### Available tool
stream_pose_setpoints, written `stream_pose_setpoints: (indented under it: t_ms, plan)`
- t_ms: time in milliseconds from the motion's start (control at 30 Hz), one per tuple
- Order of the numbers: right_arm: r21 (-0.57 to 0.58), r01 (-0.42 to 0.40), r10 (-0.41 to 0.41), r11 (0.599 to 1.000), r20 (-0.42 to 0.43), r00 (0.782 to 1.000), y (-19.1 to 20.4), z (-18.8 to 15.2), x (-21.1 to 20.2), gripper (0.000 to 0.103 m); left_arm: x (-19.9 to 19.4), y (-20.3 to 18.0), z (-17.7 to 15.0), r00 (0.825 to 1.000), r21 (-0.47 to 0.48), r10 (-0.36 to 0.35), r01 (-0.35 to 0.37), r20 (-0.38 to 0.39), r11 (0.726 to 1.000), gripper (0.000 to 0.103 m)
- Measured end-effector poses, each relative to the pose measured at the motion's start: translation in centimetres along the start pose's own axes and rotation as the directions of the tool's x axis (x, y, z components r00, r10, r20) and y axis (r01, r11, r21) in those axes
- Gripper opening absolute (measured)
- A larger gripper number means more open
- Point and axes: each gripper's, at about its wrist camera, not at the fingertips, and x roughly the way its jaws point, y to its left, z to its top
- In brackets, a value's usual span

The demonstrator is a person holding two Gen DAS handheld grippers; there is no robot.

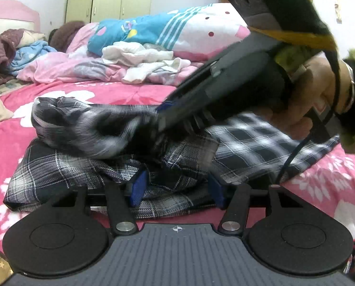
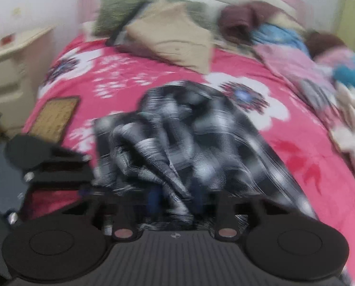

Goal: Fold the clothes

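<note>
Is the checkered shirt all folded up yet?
Not yet. Done: the plaid shirt lies on the pink flowered bedspread, partly gathered. In hand: the right gripper has pinched a bunch of its cloth and holds it over the rest, while the left gripper sits open at the near edge. Left: the shirt is bunched, not a flat folded shape, and white clothes behind wait unfolded.

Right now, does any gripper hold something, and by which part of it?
The right gripper pinches a lifted fold of the plaid shirt. The left gripper is open, with its fingers astride the shirt's near edge, not clamped on it.
</note>
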Motion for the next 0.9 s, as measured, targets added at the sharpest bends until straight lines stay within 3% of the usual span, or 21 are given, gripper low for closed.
stream_pose_setpoints:
  t_ms: [67, 100, 133, 200, 267, 300, 333, 367, 500, 633, 733, 800, 900]
  plan:
    - [0.202, 0.005, -0.011, 0.979, 0.031, 0.999, -1.7, -0.6, -0.6, 0.01, -0.2, 0.1, -0.1, 1.0, -0.005, -0.006, 0.006, 0.003, 1.0, 0.055]
    - [0.36, -0.028, 0.008, 0.932, 0.058, 0.998, -3.1, -1.3, -1.0, 0.01, -0.2, 0.1, -0.1, 1.0, -0.007, -0.009, 0.009, 0.004, 1.0, 0.056]
    - [0.508, -0.063, 0.022, 0.859, 0.087, 0.996, -4.5, -2.0, -1.4, 0.01, -0.3, 0.2, -0.1, 1.0, -0.008, -0.011, 0.011, 0.005, 1.0, 0.056]
    - [0.754, -0.148, 0.082, 0.64, 0.124, 0.989, -7.4, -4.5, -1.1, 0.01, -0.4, 0.2, -0.1, 1.0, -0.01, -0.015, 0.015, 0.006, 1.0, 0.056]
    - [0.88, -0.224, 0.137, 0.42, 0.183, 0.974, -9.6, -7.1, -0.3, 0.01, -0.4, 0.3, -0.2, 1.0, -0.013, -0.019, 0.019, 0.007, 1.0, 0.056]
    - [0.9, -0.244, 0.149, 0.36, 0.203, 0.968, -10.1, -7.9, -0.1, 0.011, -0.4, 0.3, -0.2, 1.0, -0.015, -0.021, 0.021, 0.007, 1.0, 0.056]
    - [0.897, -0.248, 0.146, 0.366, 0.208, 0.967, -10.1, -8.0, -0.1, 0.013, -0.4, 0.3, -0.2, 1.0, -0.016, -0.023, 0.023, 0.007, 1.0, 0.056]
    - [0.881, -0.249, 0.137, 0.402, 0.211, 0.968, -9.8, -7.7, -0.4, 0.015, -0.4, 0.4, -0.1, 1.0, -0.019, -0.025, 0.025, 0.007, 1.0, 0.056]
    - [0.786, -0.217, 0.087, 0.58, 0.205, 0.975, -8.0, -5.8, -1.5, 0.028, -0.4, 0.3, -0.2, 1.0, -0.017, -0.025, 0.025, 0.008, 1.0, 0.056]
    - [0.585, -0.062, -0.039, 0.808, 0.159, 0.986, -5.1, -3.5, -2.8, 0.041, -0.4, 0.3, -0.2, 1.0, -0.016, -0.024, 0.025, 0.008, 1.0, 0.056]
    - [0.358, 0.054, -0.114, 0.932, 0.148, 0.982, -2.3, -1.8, -3.4, 0.045, -0.4, 0.3, -0.2, 1.0, -0.016, -0.025, 0.025, 0.009, 1.0, 0.056]
    - [0.213, 0.092, -0.125, 0.973, 0.144, 0.982, -0.6, -1.0, -3.3, 0.047, -0.4, 0.3, -0.2, 1.0, -0.015, -0.025, 0.025, 0.009, 1.0, 0.056]
    - [0.1, 0.105, -0.118, 0.989, 0.133, 0.984, 0.8, -0.3, -2.2, 0.05, -0.5, 0.3, -0.1, 1.0, -0.013, -0.025, 0.025, 0.009, 1.0, 0.056]
